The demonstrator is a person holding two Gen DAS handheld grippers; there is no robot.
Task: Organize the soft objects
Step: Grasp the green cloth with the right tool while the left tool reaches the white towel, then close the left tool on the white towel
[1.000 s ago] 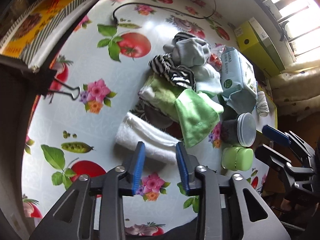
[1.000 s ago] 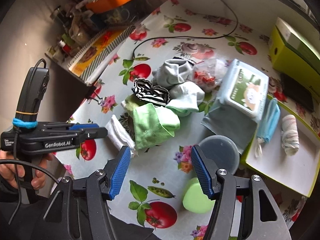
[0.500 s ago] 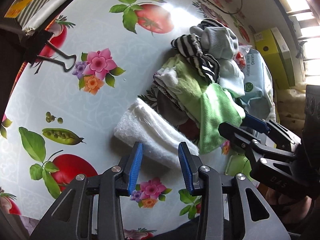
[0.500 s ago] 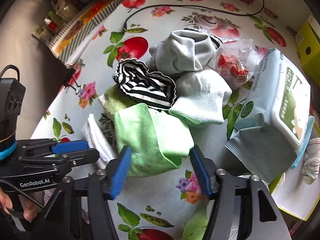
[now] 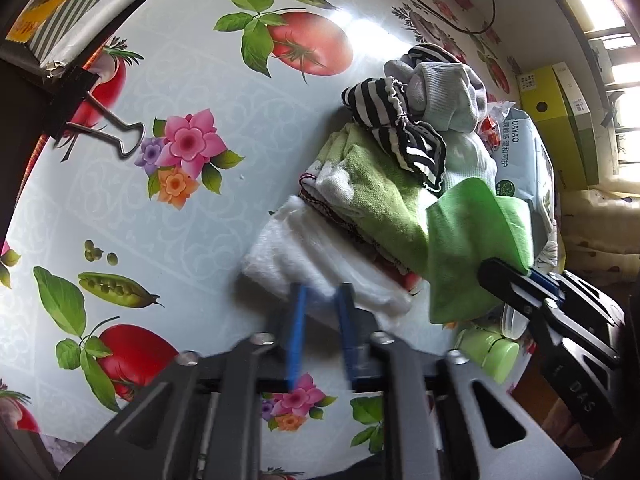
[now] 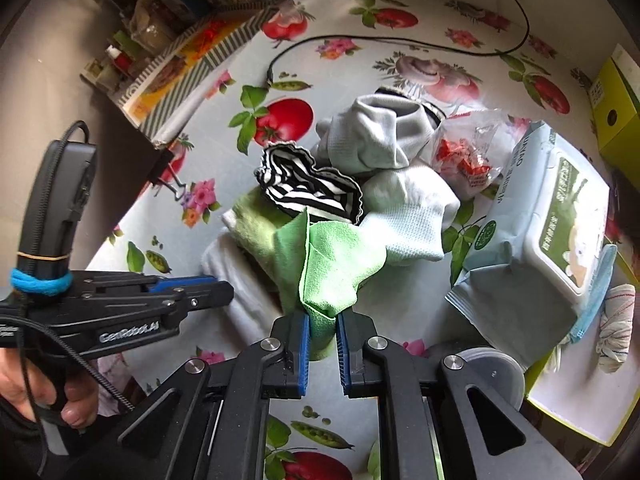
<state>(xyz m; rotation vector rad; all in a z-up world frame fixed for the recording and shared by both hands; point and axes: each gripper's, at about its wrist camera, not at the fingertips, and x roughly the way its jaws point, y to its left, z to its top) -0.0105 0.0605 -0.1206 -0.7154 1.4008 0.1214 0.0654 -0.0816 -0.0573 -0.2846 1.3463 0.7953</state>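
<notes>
On the flowered tablecloth [image 5: 160,220] lies a heap of soft things. My left gripper [image 5: 320,300] points down at the near edge of a folded white towel [image 5: 288,248]; its blue pads are closing and pinch that edge. My right gripper [image 6: 322,320] is shut on a corner of the light green cloth [image 6: 336,264], which is drawn up into a peak. Under it lies an olive-green towel [image 5: 376,200]. Behind are a black-and-white striped cloth [image 6: 312,192], grey socks [image 6: 376,136] and a pale sock [image 6: 412,208]. In the right wrist view the left gripper [image 6: 224,290] sits over the white towel [image 6: 224,264].
A wet-wipes pack [image 6: 552,220] and a clear snack bag [image 6: 468,156] lie right of the heap. A lidded tub [image 6: 492,368], a green jar [image 5: 488,352] and a yellow tray [image 6: 580,392] sit near right. A black cable [image 6: 360,40] crosses the back. A binder clip [image 5: 104,128] grips the left edge.
Both grippers came down onto the heap and went from open to closed: the left on the white towel's edge, the right on the light green cloth, which now bunches upward.
</notes>
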